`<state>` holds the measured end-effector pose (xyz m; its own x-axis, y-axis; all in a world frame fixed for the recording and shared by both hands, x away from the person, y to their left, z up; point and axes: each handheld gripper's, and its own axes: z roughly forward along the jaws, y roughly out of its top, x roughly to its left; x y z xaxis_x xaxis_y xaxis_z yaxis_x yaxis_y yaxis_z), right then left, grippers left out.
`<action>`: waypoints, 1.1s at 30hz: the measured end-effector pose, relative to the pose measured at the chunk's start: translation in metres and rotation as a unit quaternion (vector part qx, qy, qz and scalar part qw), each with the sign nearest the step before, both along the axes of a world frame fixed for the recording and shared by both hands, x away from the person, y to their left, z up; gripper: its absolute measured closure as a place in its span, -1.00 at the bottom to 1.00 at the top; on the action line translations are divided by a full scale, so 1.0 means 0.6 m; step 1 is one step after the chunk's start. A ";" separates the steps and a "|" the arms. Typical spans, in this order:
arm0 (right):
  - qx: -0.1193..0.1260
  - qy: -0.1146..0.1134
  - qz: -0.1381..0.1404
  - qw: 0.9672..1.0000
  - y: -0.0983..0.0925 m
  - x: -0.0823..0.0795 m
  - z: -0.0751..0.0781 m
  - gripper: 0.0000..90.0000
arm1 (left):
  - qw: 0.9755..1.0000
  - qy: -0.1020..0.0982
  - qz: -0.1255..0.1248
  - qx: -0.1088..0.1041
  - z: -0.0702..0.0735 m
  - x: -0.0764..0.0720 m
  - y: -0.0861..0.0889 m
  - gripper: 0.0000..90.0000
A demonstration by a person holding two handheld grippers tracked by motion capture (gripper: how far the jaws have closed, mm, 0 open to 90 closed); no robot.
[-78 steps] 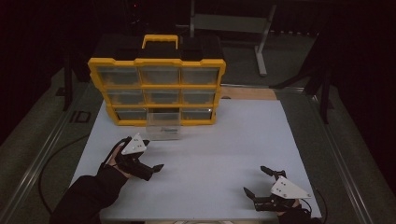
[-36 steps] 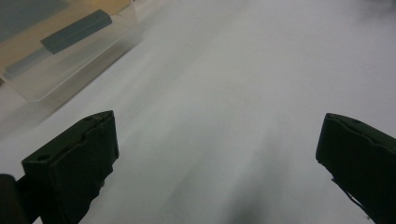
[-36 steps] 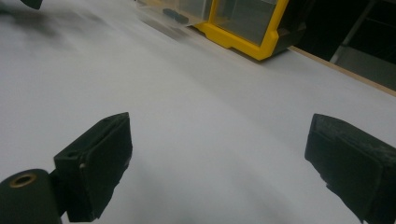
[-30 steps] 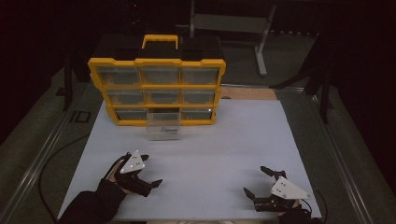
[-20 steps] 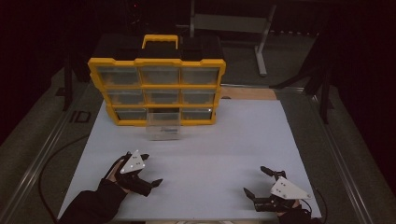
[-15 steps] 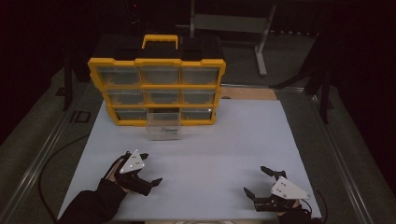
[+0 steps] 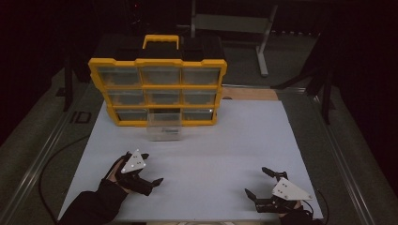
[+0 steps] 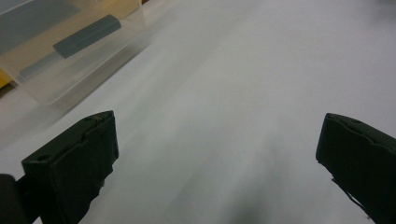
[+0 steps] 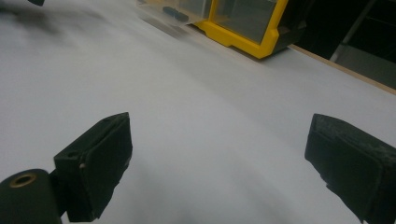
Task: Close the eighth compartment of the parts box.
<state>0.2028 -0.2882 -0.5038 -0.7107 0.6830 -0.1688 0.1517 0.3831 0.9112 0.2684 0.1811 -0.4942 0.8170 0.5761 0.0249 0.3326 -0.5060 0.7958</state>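
A yellow drawer organizer (image 7: 157,89) with a yellow handle stands at the back of the white table top (image 7: 211,140). Its bottom middle clear drawer (image 7: 163,125) is pulled out onto the table. In the left gripper view the same drawer (image 8: 70,60) holds a small grey block (image 8: 86,35). My left gripper (image 7: 151,168) rests open on the table in front of the drawer, its jaws wide apart with nothing between them (image 8: 219,163). At the front right, my right gripper (image 7: 256,181) is open too, over bare table (image 9: 219,163). The organizer (image 9: 243,23) shows far off in its view.
A wooden strip (image 7: 248,93) borders the table's far right edge behind the white sheet. Metal rails run along both sides, and a grey stand (image 7: 234,23) sits in the dark beyond the organizer. A cable (image 7: 51,159) trails off the left side.
My left gripper has drawn back from the drawer toward the front edge since the earliest frame and has held still over the last second. The right gripper has not moved.
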 end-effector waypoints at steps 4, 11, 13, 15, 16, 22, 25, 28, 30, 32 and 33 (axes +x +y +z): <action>0.000 0.001 0.001 1.000 0.000 0.000 -0.001 -0.83 | 1.000 -0.002 0.007 0.006 0.010 0.002 0.000 -1.00; 0.001 0.000 -0.002 1.000 0.000 0.000 0.000 -0.83 | 1.000 -0.018 0.014 -0.004 0.036 0.001 -0.003 -1.00; 0.001 0.000 -0.003 1.000 -0.001 -0.001 0.001 -0.83 | 0.999 -0.027 0.021 -0.003 0.043 0.000 -0.006 -1.00; 0.001 -0.001 -0.003 1.000 0.000 0.000 0.001 -0.83 | 0.999 -0.028 0.023 -0.003 0.050 0.000 -0.008 -1.00; 0.001 -0.001 -0.003 1.000 0.000 0.000 0.001 -0.83 | 0.999 -0.030 0.024 -0.004 0.053 0.000 -0.009 -1.00; 0.001 -0.001 -0.003 1.000 -0.001 0.000 0.001 -0.84 | 0.998 -0.041 0.039 0.002 0.067 -0.002 -0.019 -1.00; 0.002 -0.001 -0.003 1.000 -0.001 0.000 0.001 -0.83 | 0.997 -0.047 0.053 -0.006 0.069 -0.003 -0.024 -1.00; 0.002 -0.001 -0.003 1.000 -0.001 0.000 0.001 -0.83 | 0.995 -0.063 0.077 -0.013 0.071 -0.004 -0.028 -1.00; 0.001 -0.001 -0.004 1.000 -0.001 -0.001 0.001 -0.83 | 0.994 -0.068 0.088 -0.022 0.071 -0.004 -0.030 -1.00; 0.001 -0.002 -0.003 1.000 -0.001 0.000 0.001 -0.83 | 0.992 -0.071 0.100 -0.022 0.071 -0.002 -0.031 -1.00; 0.001 -0.002 -0.004 1.000 -0.001 -0.001 0.001 -0.83 | 0.991 -0.073 0.107 -0.024 0.070 -0.002 -0.032 -1.00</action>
